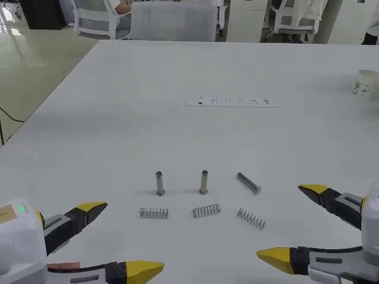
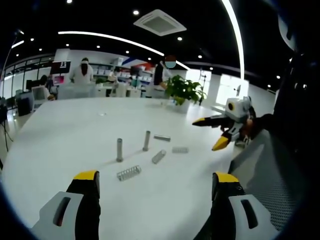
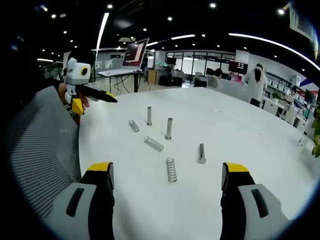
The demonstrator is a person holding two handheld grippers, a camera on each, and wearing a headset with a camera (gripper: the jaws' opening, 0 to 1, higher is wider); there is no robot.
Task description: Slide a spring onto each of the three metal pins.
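On the white table [image 1: 177, 130] two metal pins stand upright, the left pin [image 1: 159, 183] and the middle pin [image 1: 204, 182]. A third pin [image 1: 249, 183] lies on its side to their right. In front of them lie three loose springs: left [image 1: 154, 213], middle [image 1: 206, 210] and right [image 1: 251, 218]. My left gripper [image 1: 127, 238] hovers open at the near left, short of the left spring [image 2: 129, 173]. At the near right my right gripper [image 1: 287, 222] is open too, beside the right spring [image 3: 171, 169]. Nothing is between either pair of jaws.
A flat white strip [image 1: 233, 102] lies farther back on the table. A small potted plant [image 1: 367, 83] stands at the far right edge. Chairs [image 1: 172, 21] line the far side. A grey mesh chair back [image 3: 40, 140] is close beside me. People stand in the background [image 2: 82, 72].
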